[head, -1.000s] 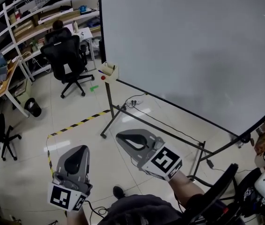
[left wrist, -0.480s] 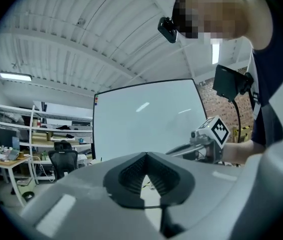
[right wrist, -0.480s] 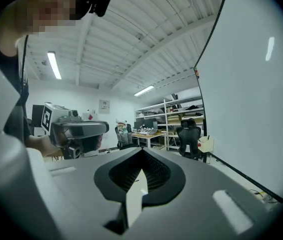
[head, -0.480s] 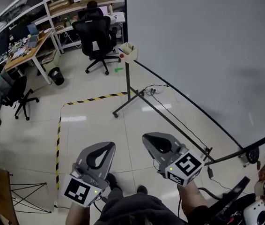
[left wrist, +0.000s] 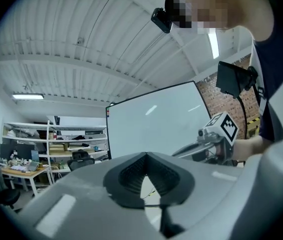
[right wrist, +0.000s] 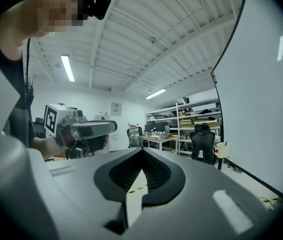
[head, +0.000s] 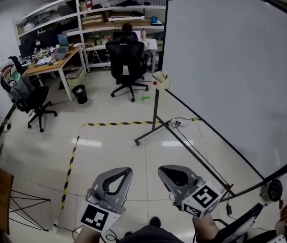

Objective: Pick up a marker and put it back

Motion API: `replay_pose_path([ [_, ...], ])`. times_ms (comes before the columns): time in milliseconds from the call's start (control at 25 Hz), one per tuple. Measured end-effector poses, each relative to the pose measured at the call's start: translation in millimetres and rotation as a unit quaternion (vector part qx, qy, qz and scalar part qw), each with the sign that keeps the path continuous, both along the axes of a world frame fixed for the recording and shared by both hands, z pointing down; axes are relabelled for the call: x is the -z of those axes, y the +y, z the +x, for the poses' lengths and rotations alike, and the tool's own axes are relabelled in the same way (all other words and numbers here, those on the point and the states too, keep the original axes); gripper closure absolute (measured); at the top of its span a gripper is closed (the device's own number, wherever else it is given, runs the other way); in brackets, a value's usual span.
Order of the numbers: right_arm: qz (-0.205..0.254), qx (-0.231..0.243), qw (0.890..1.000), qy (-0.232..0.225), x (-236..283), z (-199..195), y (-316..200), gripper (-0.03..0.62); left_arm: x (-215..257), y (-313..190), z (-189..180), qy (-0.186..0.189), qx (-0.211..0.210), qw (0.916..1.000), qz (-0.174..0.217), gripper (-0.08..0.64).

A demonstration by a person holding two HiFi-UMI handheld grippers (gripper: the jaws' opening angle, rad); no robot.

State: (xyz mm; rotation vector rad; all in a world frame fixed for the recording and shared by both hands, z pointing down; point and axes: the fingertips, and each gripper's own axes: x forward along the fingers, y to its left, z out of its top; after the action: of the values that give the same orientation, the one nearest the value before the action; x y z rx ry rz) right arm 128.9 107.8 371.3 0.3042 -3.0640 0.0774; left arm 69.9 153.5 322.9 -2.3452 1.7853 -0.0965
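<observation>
Both my left tool (head: 127, 171) and right tool (head: 162, 170) are pinched shut, empty. The marker, I judge, sits in the far holder (head: 161, 78); arriving shut could knock it out.

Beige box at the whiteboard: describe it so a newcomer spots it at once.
Find the whiteboard filling the right of the head view and follow its left edge down to the stand's post. The small beige box sits there, a red spot beside it; unlike the black office chair behind, it is pale and mounted off the floor.
</observation>
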Motion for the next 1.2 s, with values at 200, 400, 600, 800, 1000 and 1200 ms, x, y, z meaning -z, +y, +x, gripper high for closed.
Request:
replay_pose_path([
  [200,0.014,-0.017,1.000,0.003,4.3,-18.2,59.0,0.591,-9.6,61.0,-20.2,-0.002,-0.021,0.9998,-0.005,0.558],
  [400,0.015,-0.038,0.998,0.038,-11.3,-22.5,121.0,0.591,-35.1,117.7,-31.2,0.033,-0.043,0.9978,-0.038,0.558],
  [600,0.015,-0.085,0.994,0.062,-23.2,2.4,155.1,0.592,-51.3,148.5,-14.8,0.073,-0.081,0.9925,-0.054,0.558],
  [800,0.035,-0.122,0.991,0.051,-12.7,40.3,150.0,0.592,-37.7,149.8,26.2,0.066,-0.116,0.9902,-0.042,0.557],
  [1000,0.046,-0.140,0.989,0.033,0.8,91.5,146.9,0.592,-30.9,156.5,86.5,0.051,-0.159,0.9842,-0.059,0.558],
  [1200,0.033,-0.171,0.984,0.027,-7.7,166.4,144.4,0.592,-42.2,154.8,161.5,0.034,-0.182,0.9805,-0.068,0.557],
])
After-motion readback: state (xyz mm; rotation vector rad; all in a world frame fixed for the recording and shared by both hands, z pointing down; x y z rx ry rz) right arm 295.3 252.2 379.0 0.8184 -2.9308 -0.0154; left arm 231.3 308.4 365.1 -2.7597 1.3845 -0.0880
